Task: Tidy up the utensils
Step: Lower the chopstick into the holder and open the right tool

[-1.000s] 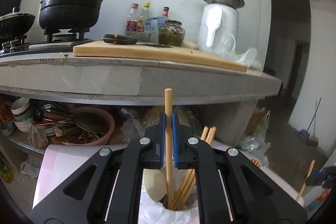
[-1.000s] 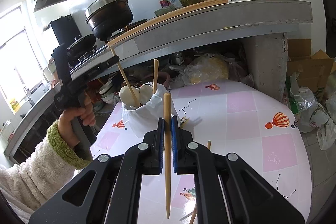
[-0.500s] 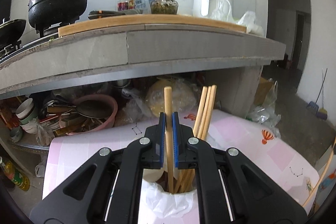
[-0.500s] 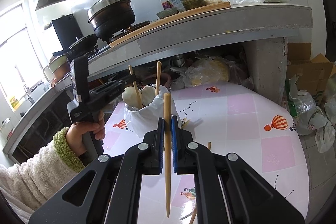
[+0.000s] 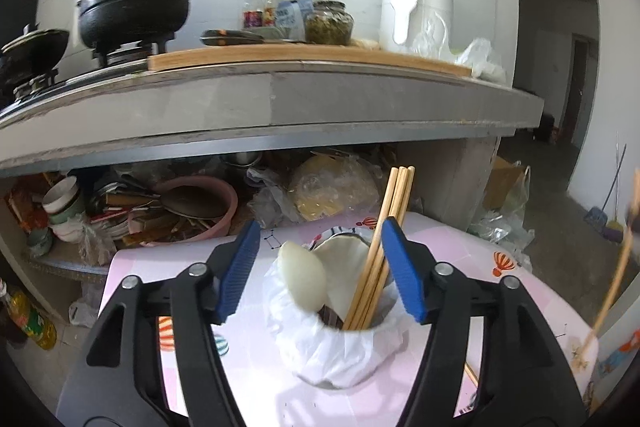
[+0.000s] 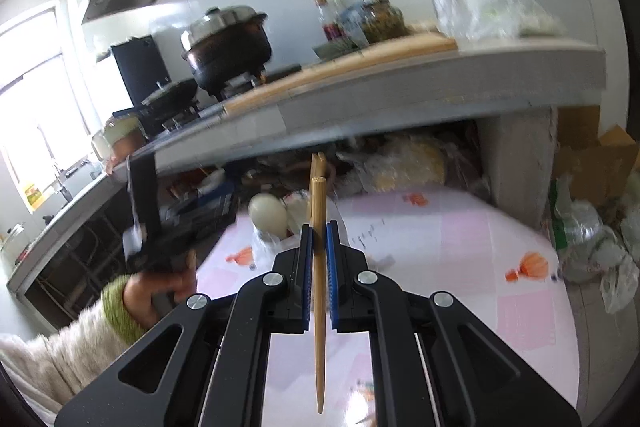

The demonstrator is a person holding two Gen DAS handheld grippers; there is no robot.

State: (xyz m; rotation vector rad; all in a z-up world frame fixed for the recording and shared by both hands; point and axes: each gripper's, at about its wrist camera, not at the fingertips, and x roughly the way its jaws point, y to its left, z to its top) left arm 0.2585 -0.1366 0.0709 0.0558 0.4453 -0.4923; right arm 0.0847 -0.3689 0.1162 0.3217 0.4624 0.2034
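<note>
Now spreading the left gripper (image 5: 318, 269) jaws, just opened, around the bag-lined cup (image 5: 340, 351) on the table (image 5: 460, 247), nothing pinched, chopsticks (image 5: 384, 239) and spoons already standing inside. Meanwhile pinching one more chopstick (image 6: 319, 291) in the right gripper (image 6: 319, 267), probably heading to the cup next.

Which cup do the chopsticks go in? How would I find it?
Look at the pink table below the grey counter. The cup stands on it, wrapped in a white plastic bag, with chopsticks and pale spoons sticking out.
</note>
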